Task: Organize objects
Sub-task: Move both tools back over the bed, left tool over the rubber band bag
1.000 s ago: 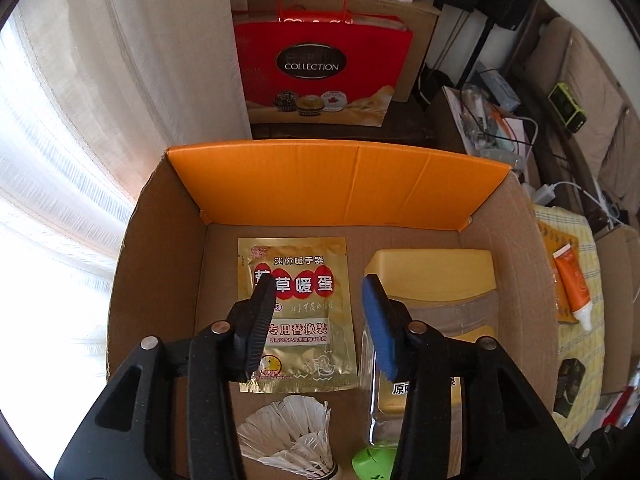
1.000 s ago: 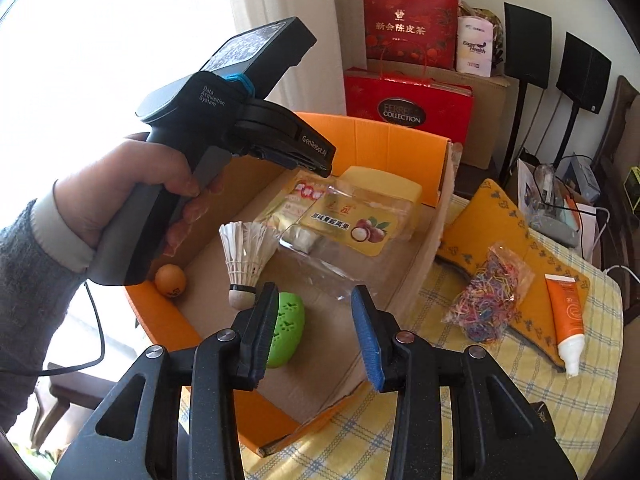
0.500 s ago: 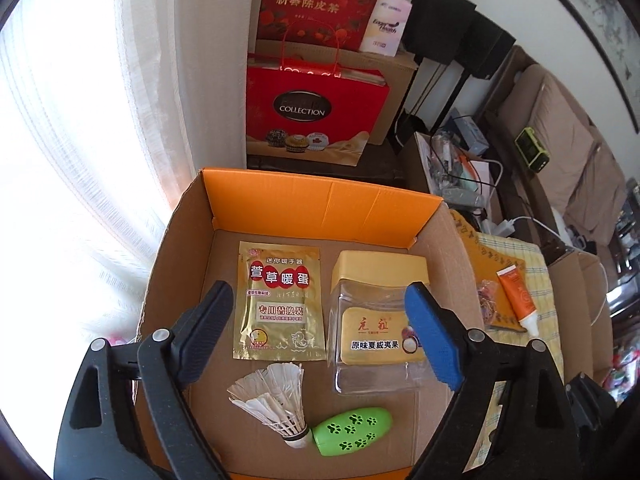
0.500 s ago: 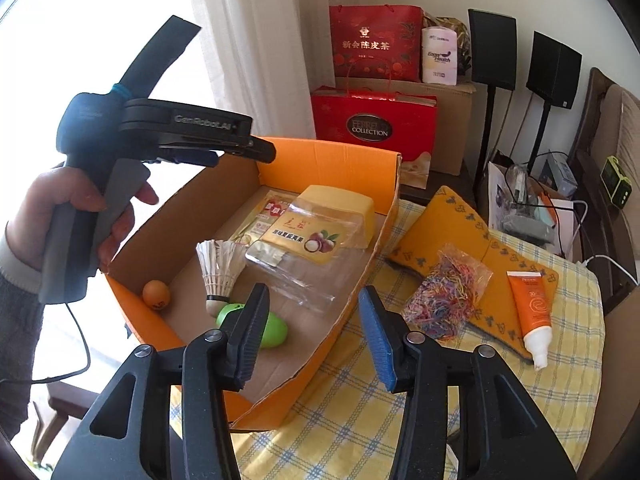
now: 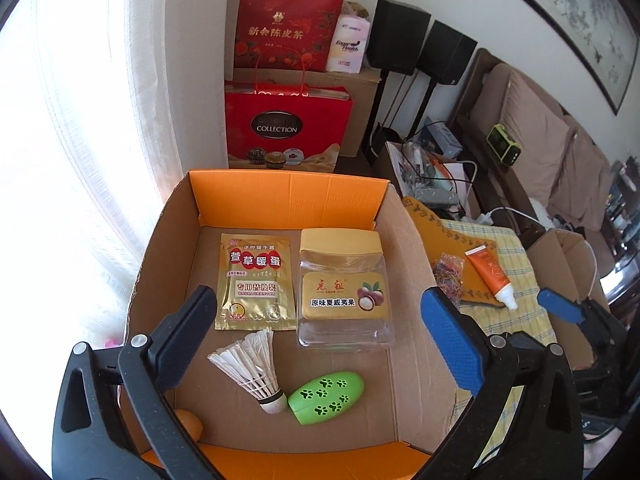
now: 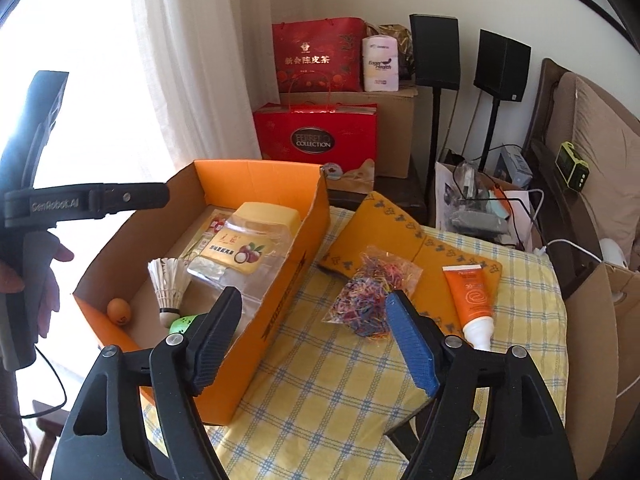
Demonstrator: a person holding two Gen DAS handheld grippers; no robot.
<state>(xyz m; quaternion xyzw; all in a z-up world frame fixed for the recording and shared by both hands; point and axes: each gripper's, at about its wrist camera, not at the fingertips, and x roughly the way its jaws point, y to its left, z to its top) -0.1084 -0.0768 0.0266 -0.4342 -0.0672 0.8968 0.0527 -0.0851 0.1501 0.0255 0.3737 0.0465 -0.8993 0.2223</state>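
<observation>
An open cardboard box [image 5: 288, 196] [image 6: 280, 280] holds a gold sachet [image 5: 254, 280], a clear jar with a yellow lid [image 5: 342, 288] [image 6: 248, 240], a white shuttlecock [image 5: 252, 368] [image 6: 168, 284], a green paw-print case [image 5: 326, 396] and an orange ball [image 6: 119, 309]. My left gripper [image 5: 320, 332] is open and empty, high above the box. My right gripper [image 6: 316, 332] is open and empty above the tablecloth, just right of the box. A bag of coloured rubber bands [image 6: 372, 292] [image 5: 450, 276] and an orange tube [image 6: 472, 300] [image 5: 490, 276] lie right of the box.
A yellow checked tablecloth [image 6: 340, 380] covers the table. A yellow mat [image 6: 400, 228] lies under the bag and tube. Red gift bags [image 6: 316, 136], a cardboard carton, two black speakers [image 6: 434, 52] and a cluttered side table [image 6: 480, 208] stand behind. A sofa [image 5: 560, 140] is at right.
My left gripper has opened wide and risen away from the jar, which now lies in the box. My right gripper has opened wider and moved right, from over the box to over the tablecloth.
</observation>
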